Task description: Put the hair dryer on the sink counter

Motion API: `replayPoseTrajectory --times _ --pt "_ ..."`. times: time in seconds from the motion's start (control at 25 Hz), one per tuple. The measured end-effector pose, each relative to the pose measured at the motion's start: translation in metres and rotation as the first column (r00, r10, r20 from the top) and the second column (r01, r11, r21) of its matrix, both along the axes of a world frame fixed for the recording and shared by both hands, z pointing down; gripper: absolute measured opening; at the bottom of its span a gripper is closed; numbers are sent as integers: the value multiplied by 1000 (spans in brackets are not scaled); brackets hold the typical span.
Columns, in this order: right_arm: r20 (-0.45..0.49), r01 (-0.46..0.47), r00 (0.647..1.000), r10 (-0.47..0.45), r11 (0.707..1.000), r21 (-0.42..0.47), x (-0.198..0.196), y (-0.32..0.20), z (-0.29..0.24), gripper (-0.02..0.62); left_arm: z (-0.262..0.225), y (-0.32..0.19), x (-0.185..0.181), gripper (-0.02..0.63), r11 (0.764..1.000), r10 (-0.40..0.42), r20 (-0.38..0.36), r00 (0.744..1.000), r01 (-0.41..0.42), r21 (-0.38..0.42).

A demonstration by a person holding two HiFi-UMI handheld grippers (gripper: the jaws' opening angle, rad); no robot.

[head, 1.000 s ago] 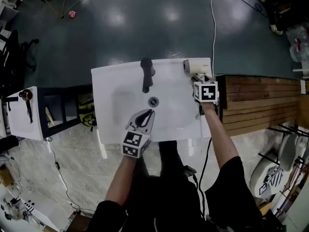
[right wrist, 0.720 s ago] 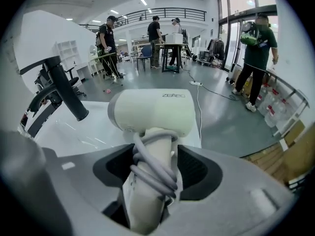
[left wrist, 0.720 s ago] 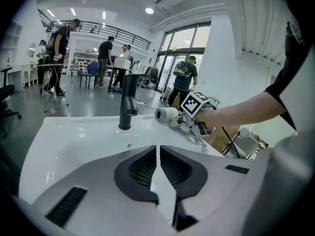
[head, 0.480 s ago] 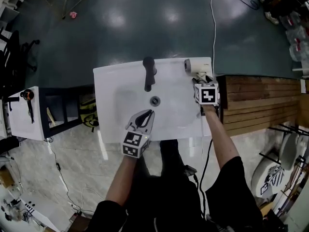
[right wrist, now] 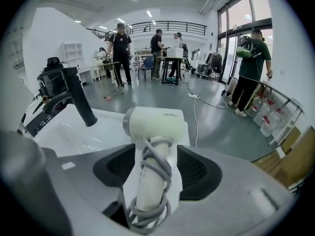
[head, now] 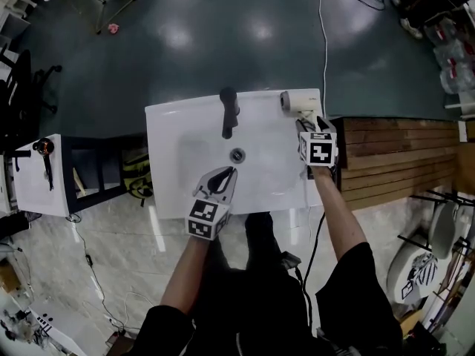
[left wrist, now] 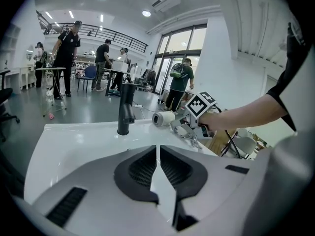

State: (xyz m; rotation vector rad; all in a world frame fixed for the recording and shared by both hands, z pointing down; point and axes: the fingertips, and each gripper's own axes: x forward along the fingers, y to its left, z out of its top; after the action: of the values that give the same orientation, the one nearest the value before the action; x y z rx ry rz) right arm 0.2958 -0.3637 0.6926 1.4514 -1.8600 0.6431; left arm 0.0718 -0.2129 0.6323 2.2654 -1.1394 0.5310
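My hair dryer (right wrist: 155, 124) is white: a short, stout barrel with small grey lettering on its side and a round handle. Its grey cord is wound in loops around that handle. It lies on the glossy white worktop (head: 171, 136) of the sink, at the far right corner beside the shallow basin. The barrel sits crosswise near the back edge with one round end turned toward the basin, and the handle points back toward me. The handle runs between the wide-apart jaws of my right gripper (right wrist: 155, 154), with a gap on each side.
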Motion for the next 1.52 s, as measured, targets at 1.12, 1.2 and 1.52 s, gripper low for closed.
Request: replayPoseTrajectory --times 1.12,1.2,1.52 --pt "103 61 990 -94 955 291 -48 70 -133 6 -54 13 -22 28 989 100 18 995 -102 108" --pt "113 48 990 -87 950 310 -50 75 -142 6 -59 14 -22 28 987 107 16 994 -108 118" --pt "134 42 986 -96 932 360 -68 99 -178 6 -81 21 -28 28 979 134 28 991 -136 154"
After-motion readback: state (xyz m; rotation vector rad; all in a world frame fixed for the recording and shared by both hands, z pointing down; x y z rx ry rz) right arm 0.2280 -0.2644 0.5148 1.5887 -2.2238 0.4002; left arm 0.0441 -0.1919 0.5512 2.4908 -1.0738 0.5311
